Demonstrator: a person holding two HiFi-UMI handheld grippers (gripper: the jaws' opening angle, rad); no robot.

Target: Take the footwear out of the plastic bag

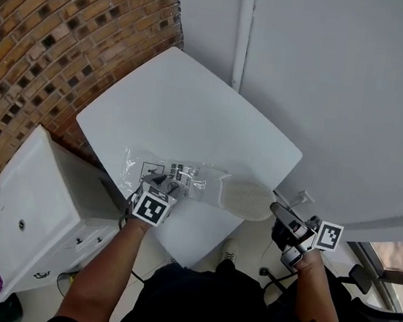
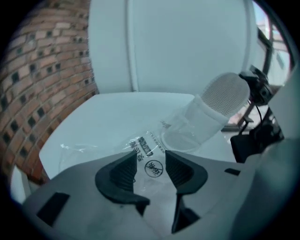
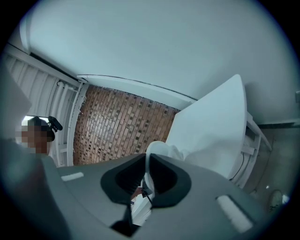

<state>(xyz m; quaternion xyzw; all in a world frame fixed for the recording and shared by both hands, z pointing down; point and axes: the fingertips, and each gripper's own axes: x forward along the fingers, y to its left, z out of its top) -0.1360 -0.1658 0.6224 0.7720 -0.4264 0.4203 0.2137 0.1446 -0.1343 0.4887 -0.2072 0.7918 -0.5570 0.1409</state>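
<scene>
Poking from clear printed bag [image 1: 157, 170]: white slipper [image 1: 246, 199], textured rounded end.

My left gripper [image 2: 151, 161] has its jaws apart over the clear bag [image 2: 145, 145], with the printed label between them and the pads not pressing it. The bag lies on the white table [image 2: 103, 122]. To the far right the white slipper [image 2: 225, 96] tilts up, its near end inside the bag and my right gripper [image 2: 255, 86] at its far end.
</scene>
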